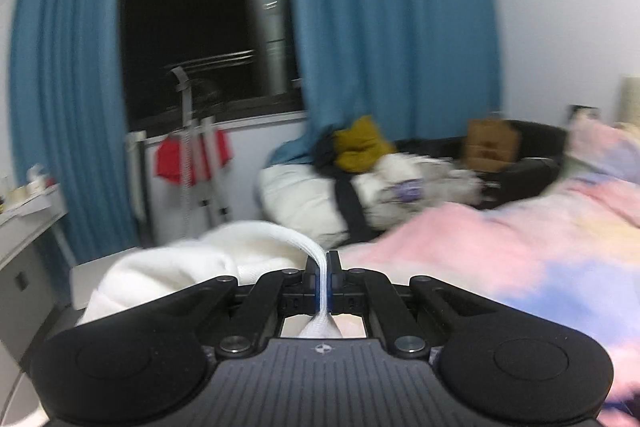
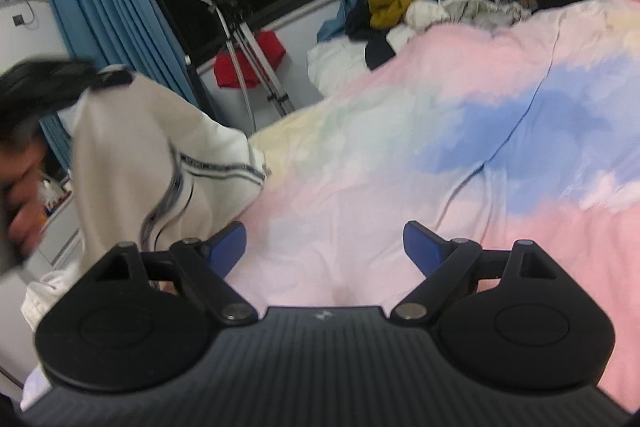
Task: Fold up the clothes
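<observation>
Left gripper (image 1: 324,267) is clenched on a white garment (image 1: 168,267) at lower centre; right gripper (image 2: 324,247) hangs released over the pastel bedspread (image 2: 440,147), lower frame.

A garment (image 1: 168,263) lay at the left edge of the bed cover (image 1: 520,247), a fold of it between the left gripper (image 1: 323,279) fingers. Beyond the cover sat a heap of clothes (image 1: 372,179), a paper bag (image 1: 490,145) to its right, curtains (image 1: 384,27) behind. The right gripper (image 2: 324,247) hung over the cover.
</observation>
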Motion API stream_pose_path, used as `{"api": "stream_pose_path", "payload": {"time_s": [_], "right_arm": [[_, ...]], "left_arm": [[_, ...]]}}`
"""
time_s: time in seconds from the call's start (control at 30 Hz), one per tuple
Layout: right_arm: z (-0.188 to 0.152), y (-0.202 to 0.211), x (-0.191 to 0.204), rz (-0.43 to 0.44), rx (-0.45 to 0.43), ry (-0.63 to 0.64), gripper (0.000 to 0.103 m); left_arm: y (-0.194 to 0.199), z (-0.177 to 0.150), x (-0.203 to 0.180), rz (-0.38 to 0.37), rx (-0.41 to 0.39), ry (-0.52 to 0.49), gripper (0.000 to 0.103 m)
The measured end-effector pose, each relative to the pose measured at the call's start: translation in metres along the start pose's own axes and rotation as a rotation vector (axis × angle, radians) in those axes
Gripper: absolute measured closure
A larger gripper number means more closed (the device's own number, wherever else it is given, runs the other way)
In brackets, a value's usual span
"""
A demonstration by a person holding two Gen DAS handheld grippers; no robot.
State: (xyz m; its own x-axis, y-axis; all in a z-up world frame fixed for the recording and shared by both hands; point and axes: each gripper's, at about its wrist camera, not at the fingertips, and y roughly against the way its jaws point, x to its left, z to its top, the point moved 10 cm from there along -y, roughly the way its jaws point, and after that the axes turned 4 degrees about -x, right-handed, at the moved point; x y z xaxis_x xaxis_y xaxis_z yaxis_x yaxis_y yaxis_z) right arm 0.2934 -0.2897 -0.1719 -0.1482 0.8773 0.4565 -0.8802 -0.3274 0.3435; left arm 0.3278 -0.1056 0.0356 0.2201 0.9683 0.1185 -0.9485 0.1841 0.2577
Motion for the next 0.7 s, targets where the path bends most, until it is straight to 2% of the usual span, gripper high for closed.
{"api": "stream_pose_path", "payload": {"time_s": [0.07, 0.13, 0.2, 0.3, 0.37, 0.47, 0.5, 0.57, 0.7], "right_arm": [[0.008, 0.012, 0.002, 0.005, -0.032, -0.013, 0.016], [0.009, 0.021, 0.003, 0.041, -0.028, -0.060, 0.016], [0.010, 0.029, 0.004, 0.077, -0.024, -0.108, 0.015], [0.011, 0.042, 0.005, 0.132, -0.017, -0.179, 0.015], [0.007, 0.046, 0.009, 0.191, 0.017, -0.238, 0.016], [0.007, 0.034, 0.019, 0.243, 0.097, -0.285, 0.028], [0.010, 0.025, 0.023, 0.256, 0.126, -0.296, 0.029], [0.018, 0.001, 0.033, 0.288, 0.170, -0.334, 0.034], [0.035, -0.071, 0.047, 0.306, 0.233, -0.429, 0.034]], "left_arm": [[0.047, -0.020, -0.030, -0.077, -0.001, -0.008, 0.101], [0.088, -0.048, -0.057, -0.151, 0.011, -0.022, 0.101], [0.118, -0.081, -0.077, -0.204, 0.050, 0.014, 0.101], [0.142, -0.123, -0.090, -0.206, 0.075, 0.063, 0.101], [0.145, -0.134, -0.084, -0.188, 0.072, 0.128, 0.101], [0.146, -0.135, -0.067, -0.170, 0.051, 0.238, 0.100], [0.146, -0.134, -0.060, -0.166, 0.041, 0.269, 0.100], [0.145, -0.133, -0.042, -0.158, 0.027, 0.324, 0.100], [0.140, -0.136, -0.005, -0.135, 0.008, 0.440, 0.100]]}}
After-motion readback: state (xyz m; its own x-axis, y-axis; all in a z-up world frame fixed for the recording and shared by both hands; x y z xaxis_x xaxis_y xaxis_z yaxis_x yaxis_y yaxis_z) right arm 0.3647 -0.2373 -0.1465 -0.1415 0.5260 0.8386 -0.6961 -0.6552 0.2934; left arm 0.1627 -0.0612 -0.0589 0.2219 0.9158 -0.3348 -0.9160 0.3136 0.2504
